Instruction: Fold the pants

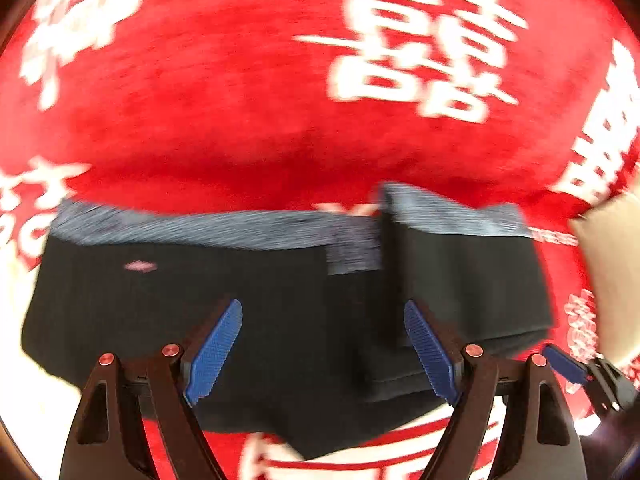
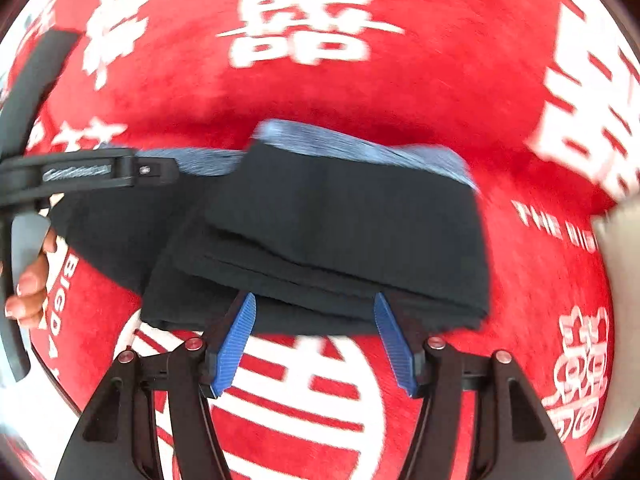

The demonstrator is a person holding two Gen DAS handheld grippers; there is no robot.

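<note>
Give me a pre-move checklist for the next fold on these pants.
1. Left gripper jaws open, empty: ok.
2. Right gripper jaws open, empty: ok.
3. Pants partly folded, one side doubled over: ok.
4. Blue-grey waistband lined up across the layers: not ok, the folded part sits stepped above the rest.
5. Near edge of the pants between the right jaws: cannot tell, the pads overlap it but depth is unclear.
6. Red blanket flat under the pants: cannot tell, motion blur.
</note>
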